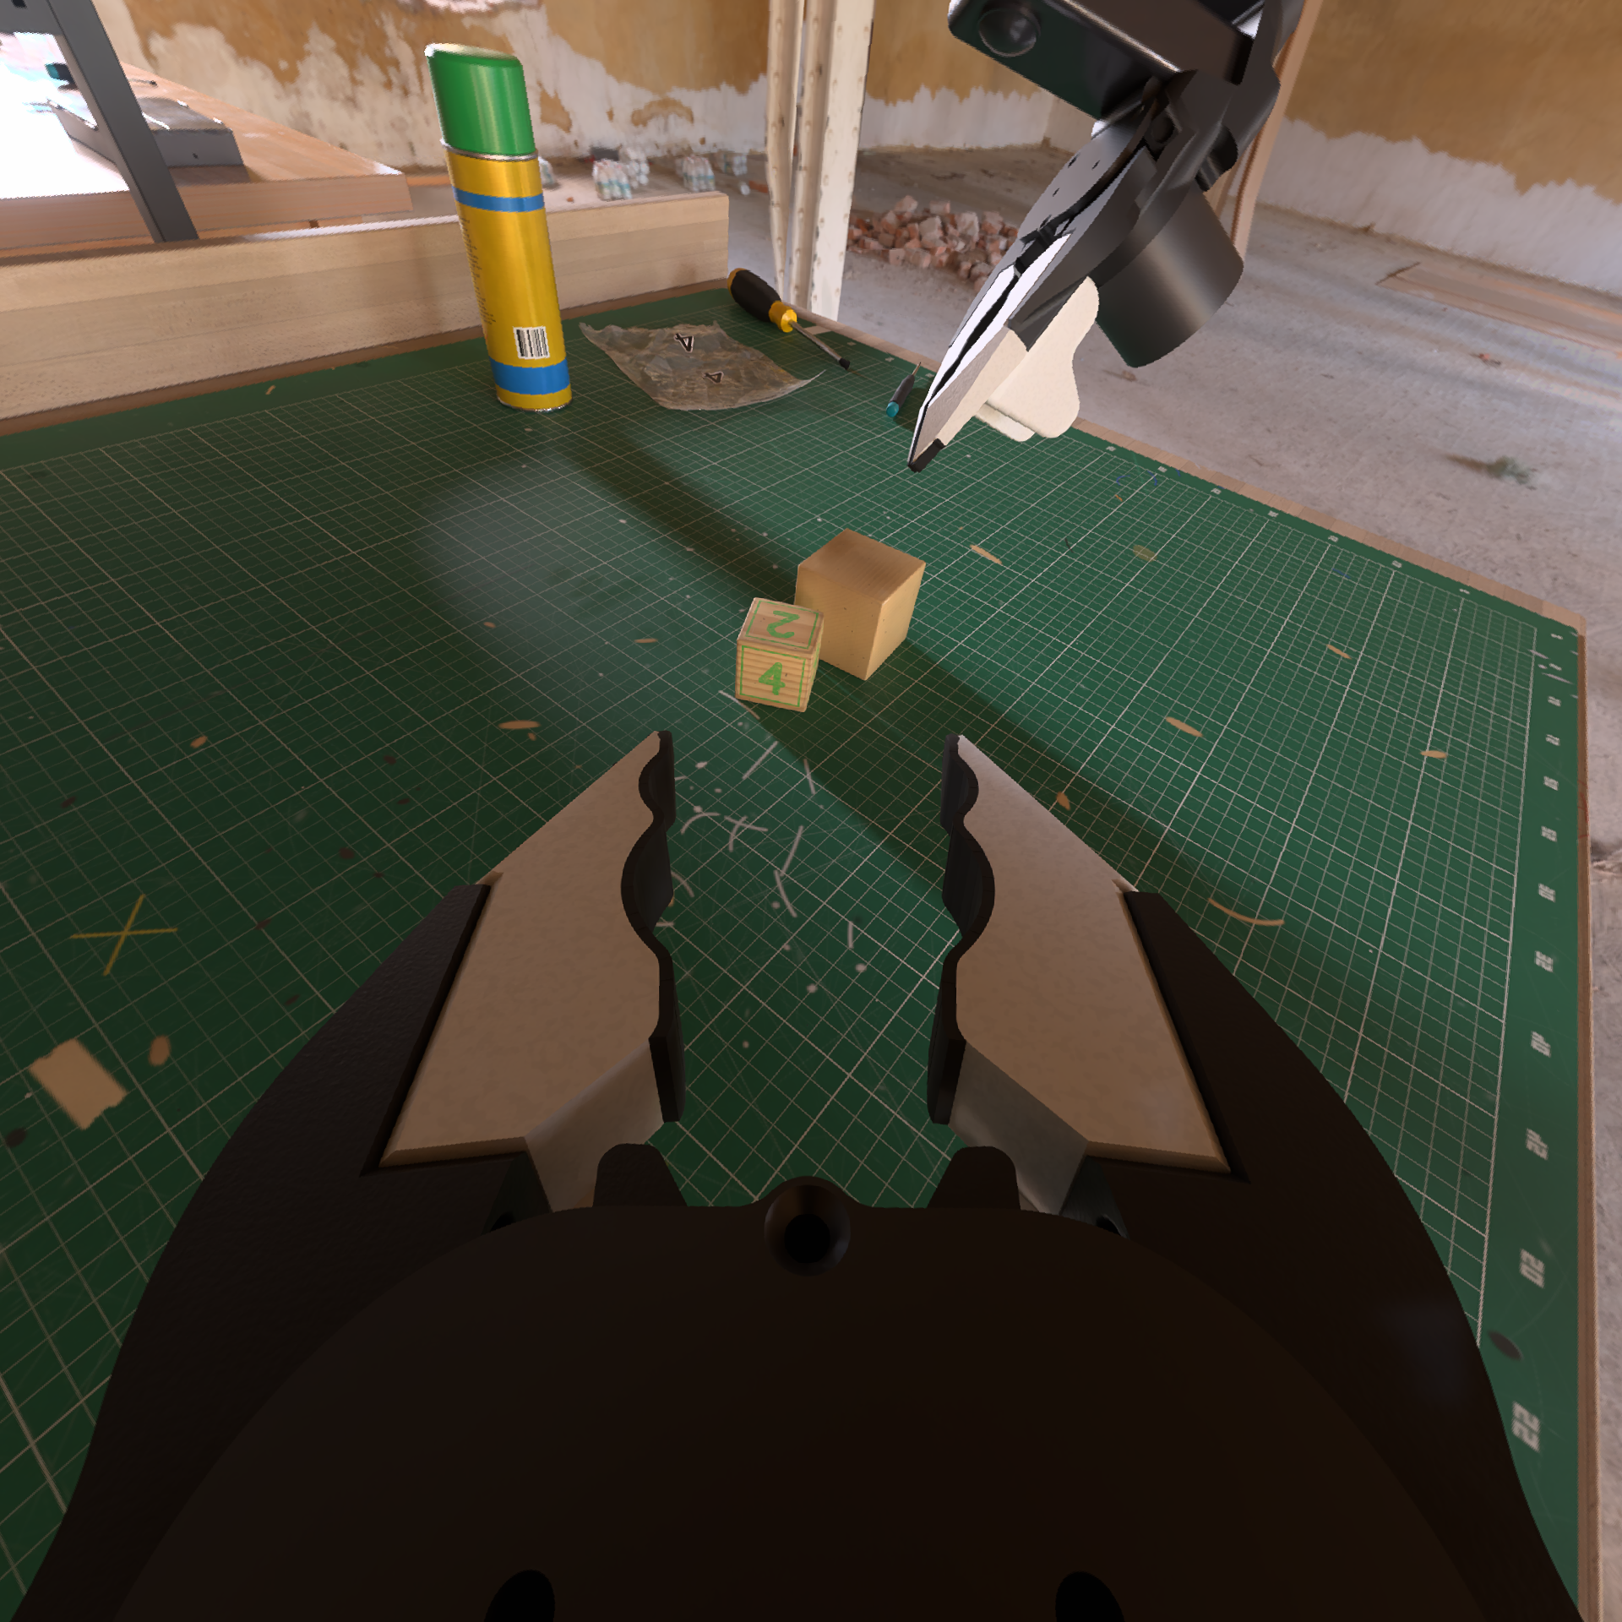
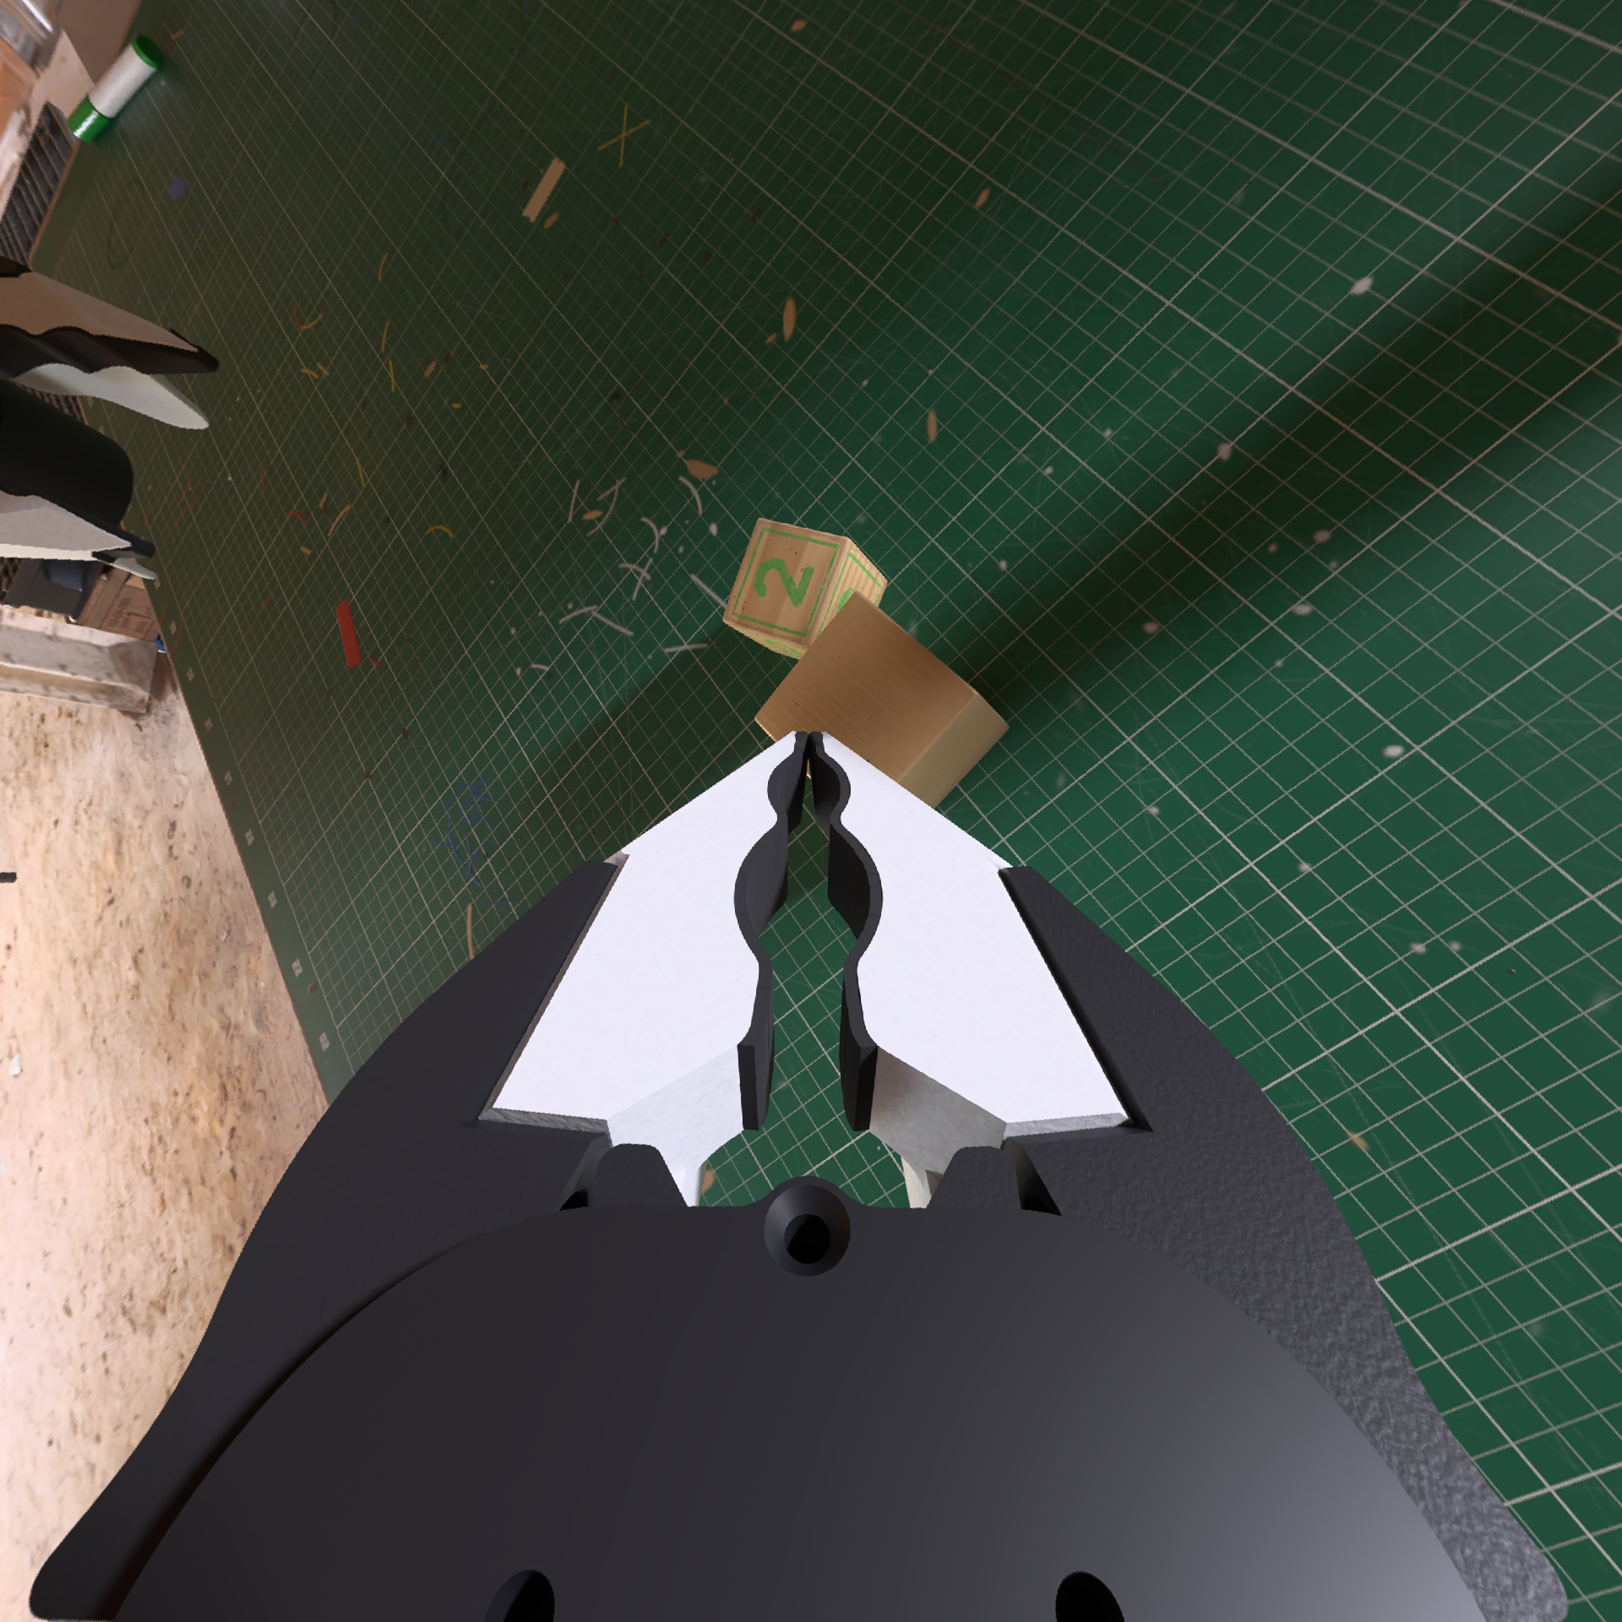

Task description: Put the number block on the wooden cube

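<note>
The task has not really begun, judging by how things lie. The small pale wooden number block with green printed digits (image 1: pixel 777 654) sits on the green gridded cutting mat (image 1: pixel 351 614) that covers the bench, not on the plain, slightly larger tan wooden cube (image 1: pixel 862 601). The two stand just beside each other, touching or nearly so; the pictures do not settle which.

The left hand-held gripper (image 1: pixel 807 746) has its tan fingers spread wide with nothing between them. The number block lies a short way ahead of its fingertips and a little to the left of their centre line, with the wooden cube right behind it and slightly to the right.

The right hand-held gripper (image 2: pixel 806 737) has its white fingers pressed together at the tips, holding nothing. It hangs above the mat, tips pointing down toward the near edge of the wooden cube (image 2: pixel 878 702), with the number block (image 2: pixel 794 584) beyond the cube from its side.

Everything is left to do: close on the number block, lift it, carry it over the cube's top face and set it down square. The left hand-held gripper looks better placed to grasp, being open and lined up.

Well beyond the blocks stand a tall yellow spray can with a green cap (image 1: pixel 505 237), a crumpled clear plastic bag (image 1: pixel 702 364) and a black-and-yellow screwdriver (image 1: pixel 781 316), clear of the working area.
</note>
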### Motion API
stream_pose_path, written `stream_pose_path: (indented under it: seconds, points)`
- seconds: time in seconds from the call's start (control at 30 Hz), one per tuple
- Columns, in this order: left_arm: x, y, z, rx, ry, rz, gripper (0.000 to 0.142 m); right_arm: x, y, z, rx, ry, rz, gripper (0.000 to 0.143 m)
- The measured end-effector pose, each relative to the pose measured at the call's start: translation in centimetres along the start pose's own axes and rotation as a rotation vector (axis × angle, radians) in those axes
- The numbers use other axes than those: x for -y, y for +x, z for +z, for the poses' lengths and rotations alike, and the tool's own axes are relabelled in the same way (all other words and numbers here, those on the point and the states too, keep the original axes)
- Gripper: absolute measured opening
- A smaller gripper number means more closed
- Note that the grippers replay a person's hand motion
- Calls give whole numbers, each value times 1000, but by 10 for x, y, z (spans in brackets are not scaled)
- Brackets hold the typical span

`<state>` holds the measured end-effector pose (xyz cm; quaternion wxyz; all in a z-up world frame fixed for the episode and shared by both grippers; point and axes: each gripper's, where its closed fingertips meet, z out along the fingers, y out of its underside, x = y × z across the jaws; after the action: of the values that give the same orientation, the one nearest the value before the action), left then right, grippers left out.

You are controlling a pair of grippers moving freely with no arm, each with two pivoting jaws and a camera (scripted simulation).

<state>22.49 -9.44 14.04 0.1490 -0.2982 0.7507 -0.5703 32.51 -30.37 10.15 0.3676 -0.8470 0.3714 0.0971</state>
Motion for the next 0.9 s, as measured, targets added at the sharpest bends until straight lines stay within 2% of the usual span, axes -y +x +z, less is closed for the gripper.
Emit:
stream_pose_path:
  seconds: [0.13,0.3,0.33,0.6,0.7,0.9]
  points:
    - [-2,-2,5,-15,7,1,61,-3,7,-6,15,82,-41,0]
    - [7,-11,22,-9,12,67,61,1,22,-19,37,276,-126,0]
    - [11,-15,27,1,12,91,61,3,26,-21,36,319,-150,4]
    - [36,-58,66,31,23,240,67,10,44,-24,2,563,-339,57]
    - [30,-67,72,19,27,253,72,4,42,-19,-6,574,-420,83]
    - [21,-70,62,-1,128,241,79,1,32,-12,-58,539,-631,122]
